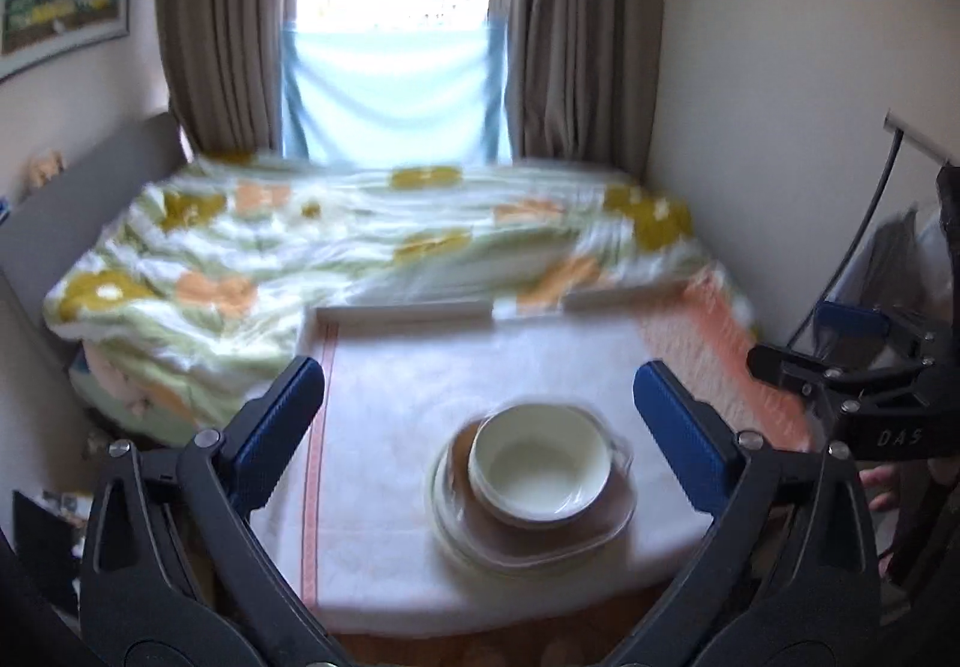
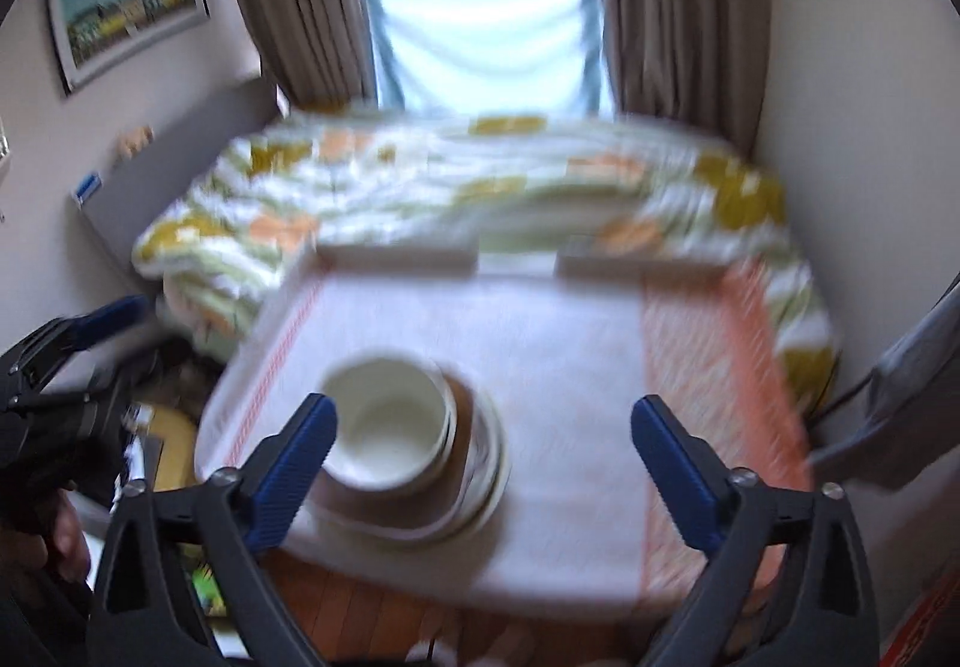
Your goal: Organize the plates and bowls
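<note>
A stack of dishes stands on a small table covered by a white cloth [image 1: 396, 403]: a cream bowl [image 1: 540, 466] on top, a brown squarish plate [image 1: 600, 517] under it, and a pale round plate [image 1: 447, 517] at the bottom. My left gripper [image 1: 480, 385] is open and empty, held back above the stack. The stack also shows in the right wrist view, with the bowl [image 2: 387, 421] on the brown plate [image 2: 462, 409]. My right gripper [image 2: 483, 421] is open and empty, to the right of the stack. Both views are blurred.
A bed with a floral duvet [image 1: 336, 241] lies behind the table, below a curtained window [image 1: 396, 24]. The cloth has an orange band [image 2: 714, 361] at its right side. Each gripper shows at the edge of the other's view, the right gripper's body [image 1: 864, 385] and the left gripper's body [image 2: 54, 367].
</note>
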Action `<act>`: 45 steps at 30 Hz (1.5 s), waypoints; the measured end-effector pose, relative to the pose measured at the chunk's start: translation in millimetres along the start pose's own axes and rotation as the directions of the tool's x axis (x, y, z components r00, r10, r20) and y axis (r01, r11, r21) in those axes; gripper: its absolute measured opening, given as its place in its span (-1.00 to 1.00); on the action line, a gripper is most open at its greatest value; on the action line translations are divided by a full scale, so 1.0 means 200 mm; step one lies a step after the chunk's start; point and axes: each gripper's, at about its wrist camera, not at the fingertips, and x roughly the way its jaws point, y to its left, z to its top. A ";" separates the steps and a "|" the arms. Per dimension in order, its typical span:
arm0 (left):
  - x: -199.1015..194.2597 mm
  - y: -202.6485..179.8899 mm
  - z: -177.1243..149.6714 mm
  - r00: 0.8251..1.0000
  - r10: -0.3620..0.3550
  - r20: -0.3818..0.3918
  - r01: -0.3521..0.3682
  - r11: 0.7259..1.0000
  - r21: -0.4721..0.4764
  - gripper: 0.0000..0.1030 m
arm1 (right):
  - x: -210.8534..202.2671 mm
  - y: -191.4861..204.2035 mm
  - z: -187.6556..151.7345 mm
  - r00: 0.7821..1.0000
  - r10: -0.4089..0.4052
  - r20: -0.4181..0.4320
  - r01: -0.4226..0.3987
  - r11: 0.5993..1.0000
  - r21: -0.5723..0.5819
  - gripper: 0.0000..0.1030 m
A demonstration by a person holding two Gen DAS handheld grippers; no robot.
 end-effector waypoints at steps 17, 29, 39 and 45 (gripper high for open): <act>-0.24 -0.12 0.11 0.986 0.114 0.124 -0.112 0.994 -0.017 1.00 | -0.32 -0.02 0.05 0.965 -0.104 0.239 0.103 0.995 0.019 0.94; -0.26 -0.12 0.11 0.981 0.132 0.139 -0.131 0.991 -0.018 1.00 | -0.33 -0.03 0.04 0.963 -0.108 0.248 0.106 0.994 0.019 0.94; -0.25 -0.12 0.11 0.981 0.130 0.142 -0.128 0.992 -0.020 1.00 | -0.33 -0.03 0.05 0.961 -0.116 0.251 0.113 0.993 0.027 0.94; -0.25 -0.13 0.12 0.981 0.128 0.146 -0.127 0.992 -0.019 1.00 | -0.33 -0.02 0.05 0.959 -0.128 0.254 0.125 0.992 0.026 0.94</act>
